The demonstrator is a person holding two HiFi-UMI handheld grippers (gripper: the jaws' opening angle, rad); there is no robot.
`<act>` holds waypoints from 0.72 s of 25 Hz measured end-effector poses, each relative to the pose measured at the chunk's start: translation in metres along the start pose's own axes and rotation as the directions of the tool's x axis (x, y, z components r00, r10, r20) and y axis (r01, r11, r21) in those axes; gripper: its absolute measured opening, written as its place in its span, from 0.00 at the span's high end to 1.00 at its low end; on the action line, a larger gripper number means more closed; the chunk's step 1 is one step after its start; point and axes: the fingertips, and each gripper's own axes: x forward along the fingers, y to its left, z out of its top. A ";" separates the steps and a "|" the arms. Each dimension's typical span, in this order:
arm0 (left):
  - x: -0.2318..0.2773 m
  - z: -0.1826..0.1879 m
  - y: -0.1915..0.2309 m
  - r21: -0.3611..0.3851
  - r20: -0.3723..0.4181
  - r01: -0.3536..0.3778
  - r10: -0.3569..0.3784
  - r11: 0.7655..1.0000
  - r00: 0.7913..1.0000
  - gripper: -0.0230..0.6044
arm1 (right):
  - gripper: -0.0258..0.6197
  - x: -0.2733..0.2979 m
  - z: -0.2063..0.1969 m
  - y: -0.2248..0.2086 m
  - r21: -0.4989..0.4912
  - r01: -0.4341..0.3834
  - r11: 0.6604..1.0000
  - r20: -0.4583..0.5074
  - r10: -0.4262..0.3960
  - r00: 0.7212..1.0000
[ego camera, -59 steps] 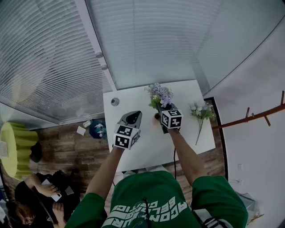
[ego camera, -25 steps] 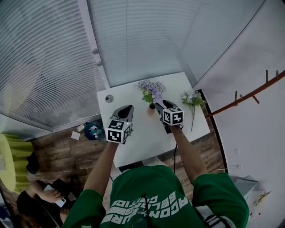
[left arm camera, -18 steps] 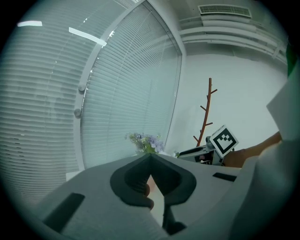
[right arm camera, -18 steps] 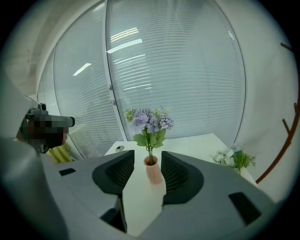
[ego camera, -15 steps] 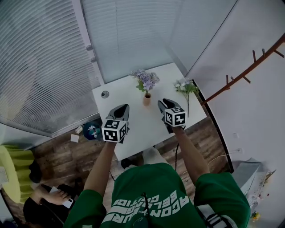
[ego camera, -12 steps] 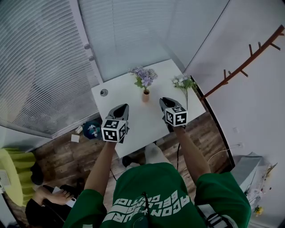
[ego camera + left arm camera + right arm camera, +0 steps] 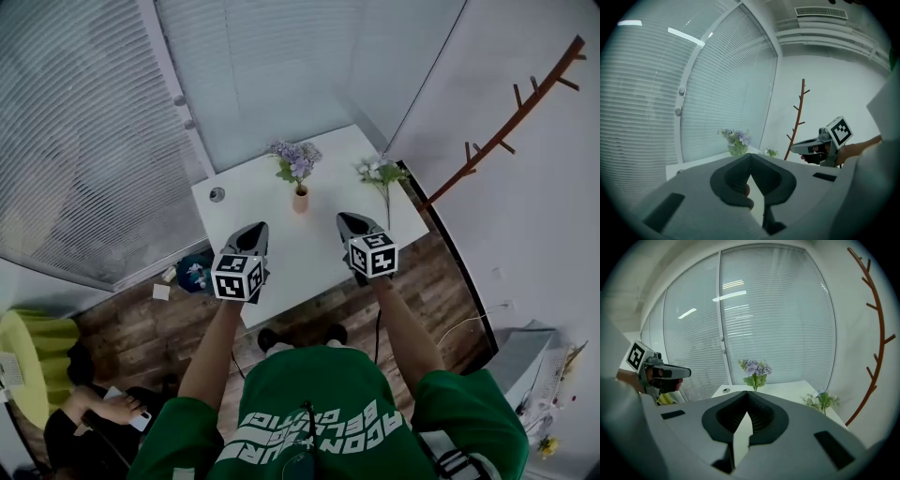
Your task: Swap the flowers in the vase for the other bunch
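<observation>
A white table sits just above centre, with a small round disc at its ten o'clock corner. Window blinds fill nine to twelve o'clock. A brown branch-shaped coat rack stands at two o'clock, and a yellow-green seat on wooden floor at eight.

Standing upright toward the far middle of the white counter: a small orange vase, with a bunch of purple flowers and green leaves in it. Lying flat to the right of the vase, well apart, near the counter's right edge: a second bunch, pale whitish blooms at the far end, thin stem pointing to the near side.
</observation>
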 end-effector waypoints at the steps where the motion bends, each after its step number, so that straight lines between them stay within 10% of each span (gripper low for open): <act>1: 0.001 0.000 -0.003 -0.001 0.000 -0.009 0.009 1.000 1.000 0.96 | 0.94 -0.003 0.000 -0.002 -0.001 -0.009 1.000 0.002 0.009 1.000; 18: 0.026 0.004 -0.047 -0.005 0.013 -0.117 0.117 0.993 0.993 0.96 | 0.94 -0.031 -0.012 -0.043 -0.031 -0.112 0.993 0.003 0.112 0.994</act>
